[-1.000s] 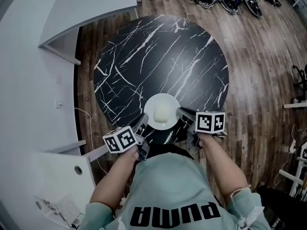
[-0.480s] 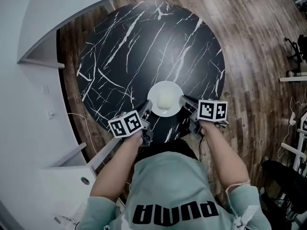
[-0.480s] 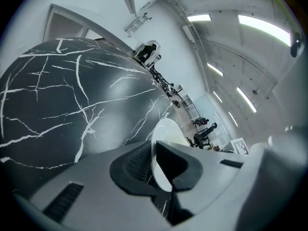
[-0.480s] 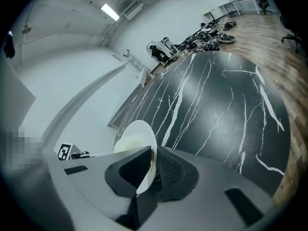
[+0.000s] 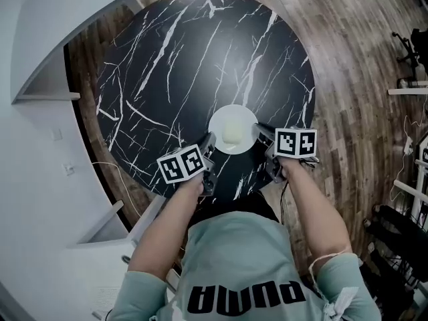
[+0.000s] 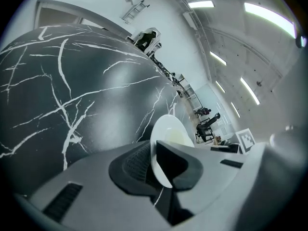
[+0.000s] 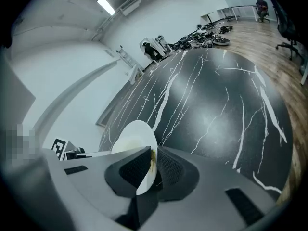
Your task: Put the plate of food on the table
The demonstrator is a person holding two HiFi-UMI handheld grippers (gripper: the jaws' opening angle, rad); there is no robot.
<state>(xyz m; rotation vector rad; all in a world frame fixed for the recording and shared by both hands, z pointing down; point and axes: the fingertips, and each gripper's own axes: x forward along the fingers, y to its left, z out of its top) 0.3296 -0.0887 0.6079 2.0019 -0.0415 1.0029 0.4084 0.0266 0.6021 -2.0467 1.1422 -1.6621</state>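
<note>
A white plate [image 5: 233, 130] with a pale lump of food [image 5: 232, 134] in its middle sits over the near part of the round black marble table [image 5: 200, 59]. Whether it rests on the tabletop I cannot tell. My left gripper [image 5: 208, 146] has the plate's left rim between its pads, and its jaws are opening. In the left gripper view the plate [image 6: 168, 134] stands edge-on in the left gripper [image 6: 155, 165]. My right gripper [image 5: 259, 134] is shut on the right rim. The right gripper view shows the plate [image 7: 132, 136] clamped in the right gripper [image 7: 151, 170].
Wooden floor [image 5: 348, 79] surrounds the table. A white counter [image 5: 40, 59] runs along the left. Chairs and equipment [image 5: 408, 52] stand at the right edge. Gear lies on the floor beyond the table's far side [image 7: 211, 32].
Both grippers and the plate have moved a little farther in from the table's near edge. The head view has shifted, so the table now fills more of the frame.
</note>
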